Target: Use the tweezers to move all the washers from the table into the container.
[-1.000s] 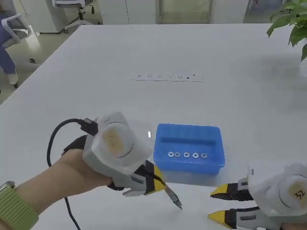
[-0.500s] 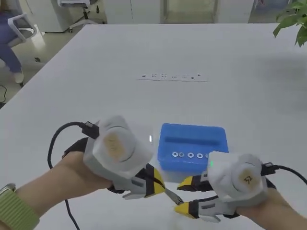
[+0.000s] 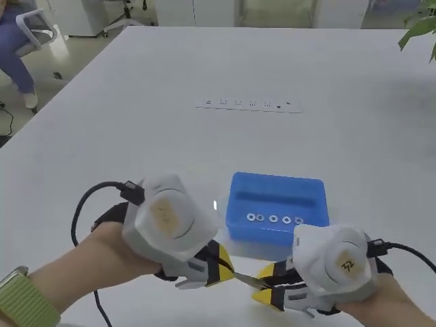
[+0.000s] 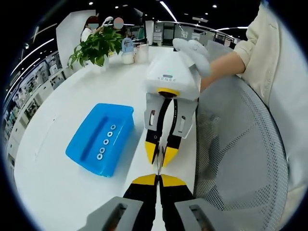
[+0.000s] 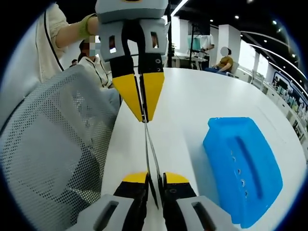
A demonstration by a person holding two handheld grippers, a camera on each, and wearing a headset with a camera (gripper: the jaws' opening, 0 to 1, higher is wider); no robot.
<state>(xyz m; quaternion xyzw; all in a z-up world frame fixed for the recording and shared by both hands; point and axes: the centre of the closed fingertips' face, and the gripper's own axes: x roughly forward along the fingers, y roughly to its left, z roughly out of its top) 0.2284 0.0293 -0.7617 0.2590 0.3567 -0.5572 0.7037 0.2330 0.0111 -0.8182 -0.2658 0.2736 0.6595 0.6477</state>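
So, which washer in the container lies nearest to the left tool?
The washer at the left end of the row in the head view; the other four lie farther right, away from the left tool.

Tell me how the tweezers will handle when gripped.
The tweezers look like thin metal, with two legs parting toward the right tongs, so they will likely spring and flex under a squeeze. Smooth and slim, they may slip or pivot between the left tongs. They are probably light.
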